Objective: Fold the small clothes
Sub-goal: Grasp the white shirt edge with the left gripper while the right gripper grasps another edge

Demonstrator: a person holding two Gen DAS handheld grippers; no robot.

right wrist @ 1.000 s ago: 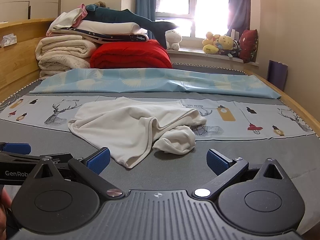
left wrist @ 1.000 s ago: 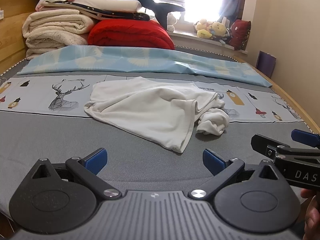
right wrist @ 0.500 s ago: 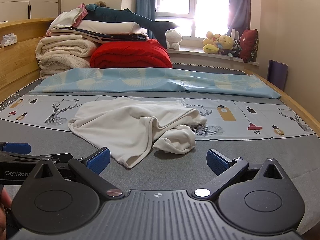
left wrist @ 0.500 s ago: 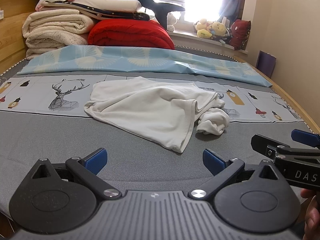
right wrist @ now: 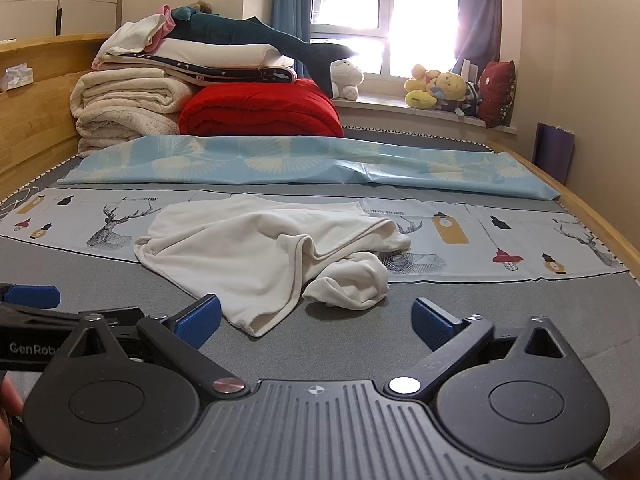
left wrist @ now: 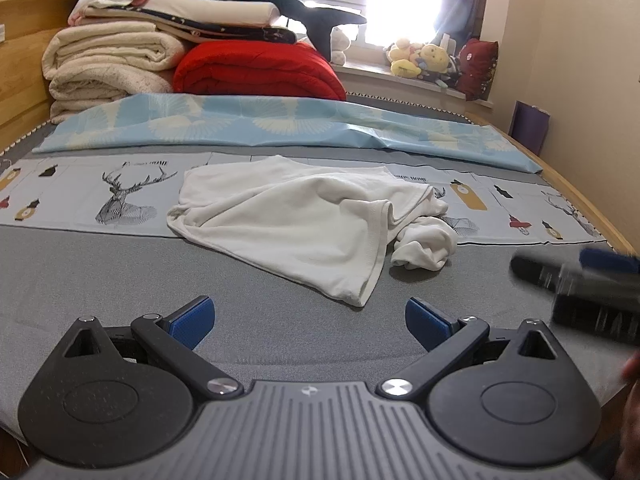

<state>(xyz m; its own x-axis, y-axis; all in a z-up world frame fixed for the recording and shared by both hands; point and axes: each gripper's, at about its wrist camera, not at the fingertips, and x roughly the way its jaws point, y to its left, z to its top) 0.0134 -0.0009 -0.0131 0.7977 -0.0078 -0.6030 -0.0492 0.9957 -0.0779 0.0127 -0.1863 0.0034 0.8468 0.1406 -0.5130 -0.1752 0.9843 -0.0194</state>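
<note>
White garment (left wrist: 316,224) is lying crumpled mid-bed (left wrist: 80,264), partly over the deer-print strip, unfolded. Left tongs (left wrist: 310,318) are hovering short of it, spread wide, gripping nothing. Right tongs (right wrist: 316,320) have just been closing slightly, nothing between them, also short of the cloth.

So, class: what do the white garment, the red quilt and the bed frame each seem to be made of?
White garment: probably a thin cotton-like knit, matt; it drapes in soft folds and shows a stitched hem.
Red quilt: looks like padded fabric, slightly fuzzy; it bulges thickly where folded.
Bed frame: seemingly wood with a smooth pale finish; plank seams and a warm tone show.
</note>
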